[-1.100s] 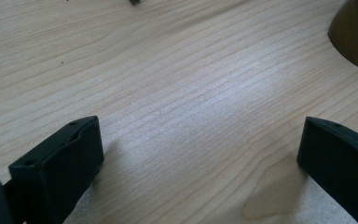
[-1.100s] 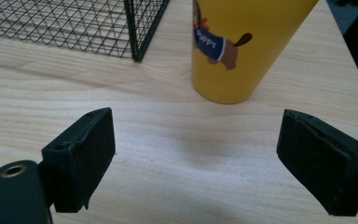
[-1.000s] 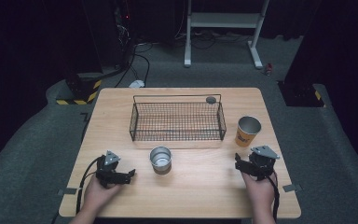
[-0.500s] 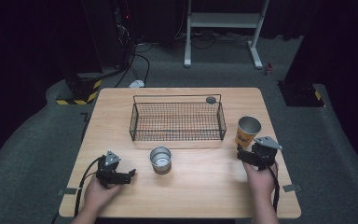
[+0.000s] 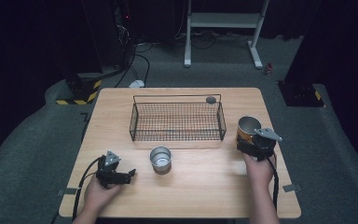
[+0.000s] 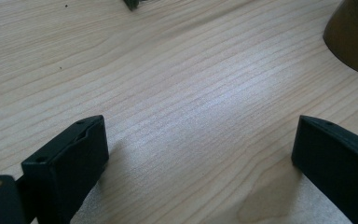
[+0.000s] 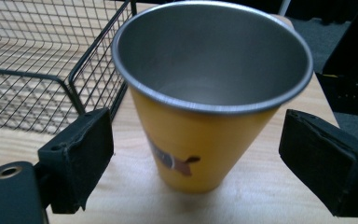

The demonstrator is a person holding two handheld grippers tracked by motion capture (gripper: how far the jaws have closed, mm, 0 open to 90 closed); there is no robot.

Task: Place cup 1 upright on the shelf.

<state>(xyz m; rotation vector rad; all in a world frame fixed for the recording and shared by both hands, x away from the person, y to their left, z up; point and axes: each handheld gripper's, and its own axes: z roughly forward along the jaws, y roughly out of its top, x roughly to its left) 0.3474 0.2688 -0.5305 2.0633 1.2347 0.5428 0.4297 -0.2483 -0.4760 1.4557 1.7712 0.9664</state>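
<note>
- My right gripper [image 7: 193, 163] brackets the yellow cup [image 7: 200, 126] at frame centre, jaws open, not gripping.
- My left gripper [image 5: 121, 176] rests lower left, jaws apart, empty.
- Basket [image 5: 176, 135] empty; both cups remain outside.

Light wooden table [image 5: 200, 186], grain running crosswise, sits on grey carpet [image 5: 37, 154]. Black wire-mesh basket [image 5: 177, 122], rectangular, open top, stands at table centre toward the far side; nothing inside that I can make out. Small dark round disc [image 5: 210, 100] lies on the tabletop just behind the basket's far right corner. Short silver metal tin [image 5: 161, 158], open top, upright, stands just in front of the basket's near wall, apart from it. Off the table: black-and-yellow hazard-striped block [image 5: 77, 95] on the floor at far left, dark cables [image 5: 135, 60] trailing near it, white metal stand frame [image 5: 223, 21] at the back.
</note>
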